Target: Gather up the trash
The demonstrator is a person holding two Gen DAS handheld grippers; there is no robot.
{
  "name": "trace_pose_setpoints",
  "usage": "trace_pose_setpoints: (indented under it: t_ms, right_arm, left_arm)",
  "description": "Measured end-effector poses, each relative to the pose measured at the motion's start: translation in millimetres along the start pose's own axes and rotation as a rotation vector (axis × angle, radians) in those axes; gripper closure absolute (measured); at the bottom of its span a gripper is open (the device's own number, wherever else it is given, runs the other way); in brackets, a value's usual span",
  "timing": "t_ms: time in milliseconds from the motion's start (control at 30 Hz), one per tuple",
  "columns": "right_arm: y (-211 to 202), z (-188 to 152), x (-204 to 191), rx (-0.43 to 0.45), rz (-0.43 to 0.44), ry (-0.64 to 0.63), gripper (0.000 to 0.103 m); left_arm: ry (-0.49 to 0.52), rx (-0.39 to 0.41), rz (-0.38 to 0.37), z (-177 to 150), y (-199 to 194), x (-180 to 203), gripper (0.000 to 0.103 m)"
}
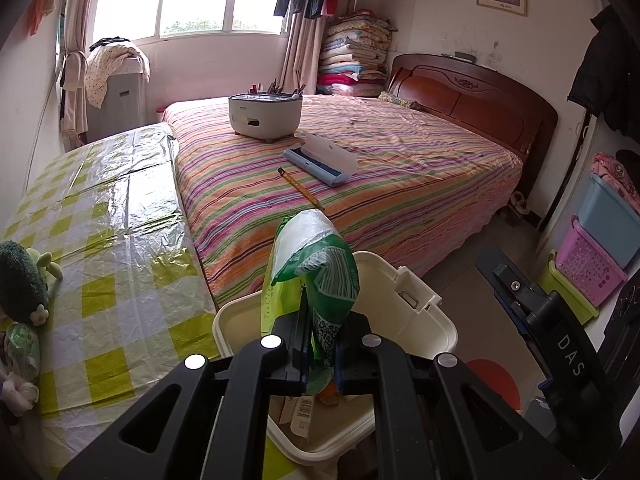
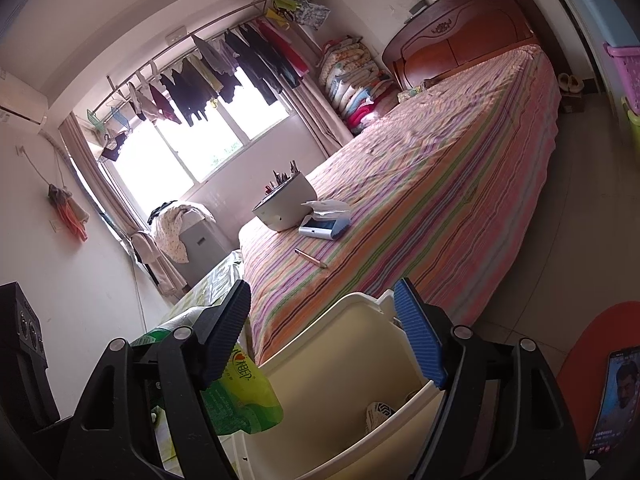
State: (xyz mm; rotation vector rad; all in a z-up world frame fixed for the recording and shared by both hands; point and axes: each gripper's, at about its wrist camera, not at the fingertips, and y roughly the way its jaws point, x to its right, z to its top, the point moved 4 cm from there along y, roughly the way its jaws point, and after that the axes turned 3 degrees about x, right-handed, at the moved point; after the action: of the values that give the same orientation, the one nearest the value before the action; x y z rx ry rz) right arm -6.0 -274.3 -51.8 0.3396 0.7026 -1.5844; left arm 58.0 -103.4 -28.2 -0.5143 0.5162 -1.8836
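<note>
Risk: green plastic bag (image 1: 316, 276) could snag on the bin (image 1: 420, 312) rim or spill beside it if let go off-centre; it stands tall above the opening and looks light and floppy.

Left gripper (image 1: 320, 354): jaws clenched on the bag's lower end, directly over the bin.

Right gripper (image 2: 324, 336): jaws spread wide, grasping nothing, poised above the bin.

Bin: at the foot of the bed (image 1: 380, 160), some scraps already inside.

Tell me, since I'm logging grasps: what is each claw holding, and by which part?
Left claw pinches the green plastic wrapper near its lower end, above the white bin. Right claw holds nothing.
</note>
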Motion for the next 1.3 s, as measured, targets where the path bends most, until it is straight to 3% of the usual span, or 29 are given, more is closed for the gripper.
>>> trace_pose_setpoints:
  t_ms: [233, 267, 300, 367, 400, 467, 600, 1300]
  right_arm:
    - [1, -2, -3, -0.007, 0.002, -0.007, 0.03]
    - [1, -2, -4, -0.008, 0.001, -0.007, 0.03]
    - [2, -3, -4, -0.01, 0.001, -0.008, 0.03]
    - [2, -4, -4, -0.014, 0.001, -0.009, 0.03]
    - [2, -4, -4, -0.016, 0.002, -0.01, 0.03]
    - [3, -5, -5, -0.02, 0.002, -0.013, 0.03]
    - [4, -6, -7, -0.025, 0.002, -0.018, 0.03]
    - [9, -15, -22, -0.058, 0.012, -0.059, 0.027]
  left_arm:
    - [0.012, -0.042, 0.005, -5, 4, 0, 0.09]
    - [0.014, -0.048, 0.007, -6, 4, 0, 0.083]
    - [0.014, -0.049, 0.012, -7, 4, -1, 0.061]
    - [0.01, -0.008, 0.031, -7, -3, -2, 0.03]
    - [0.007, 0.038, 0.046, -5, -9, -3, 0.028]
    - [0.017, 0.098, 0.065, -2, -19, -3, 0.025]
    - [0.045, 0.124, 0.081, 2, -27, -3, 0.023]
    - [0.016, 0.097, 0.11, -9, -34, -24, 0.023]
